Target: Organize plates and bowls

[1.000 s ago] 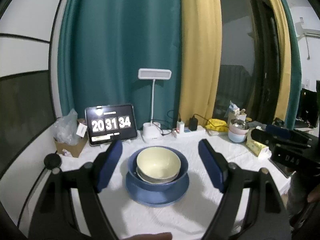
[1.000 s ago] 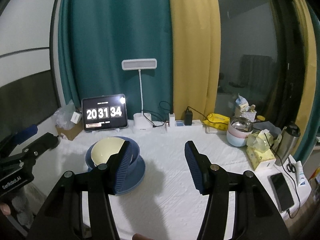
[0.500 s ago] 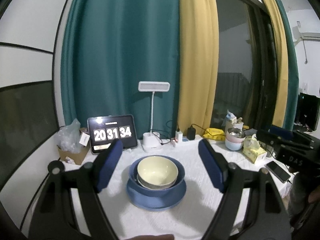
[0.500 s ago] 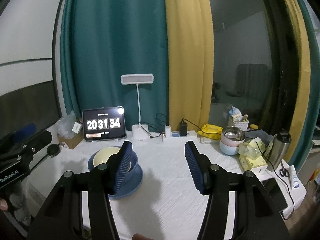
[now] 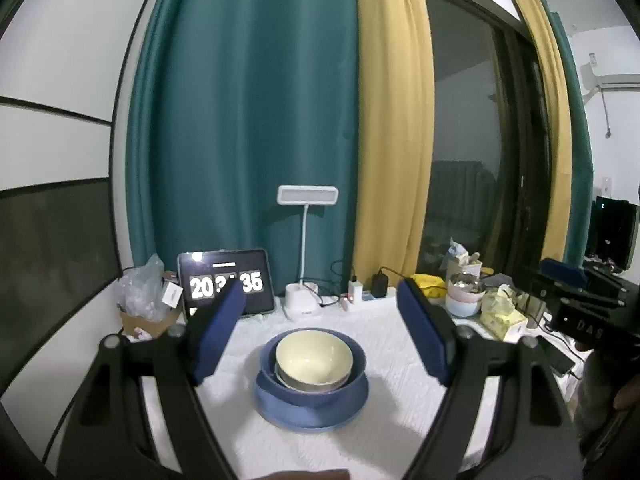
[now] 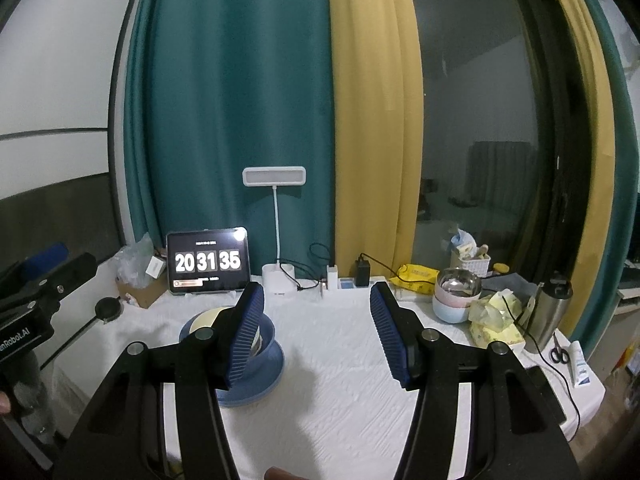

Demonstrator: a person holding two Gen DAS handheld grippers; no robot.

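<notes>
Right tongs [image 6: 318,330] are spread wide with nothing in them, hanging over the white tabletop [image 6: 340,380]. Cream bowl [image 6: 208,317] sits nested in the blue bowl [image 6: 267,340] on a blue plate [image 6: 256,390], partly behind the left finger.

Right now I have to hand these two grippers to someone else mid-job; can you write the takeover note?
Left gripper: open, empty, held above the table in front of the stack.
Right gripper: open, empty, off to the right of the stack.
Stack: cream bowl nested in a metal bowl, inside the blue bowl, on the blue plate, mid-table.
Done: that stack looks finished.
Left: the pastel bowls at the back right, a metal one on top, may not belong to the job.
</notes>
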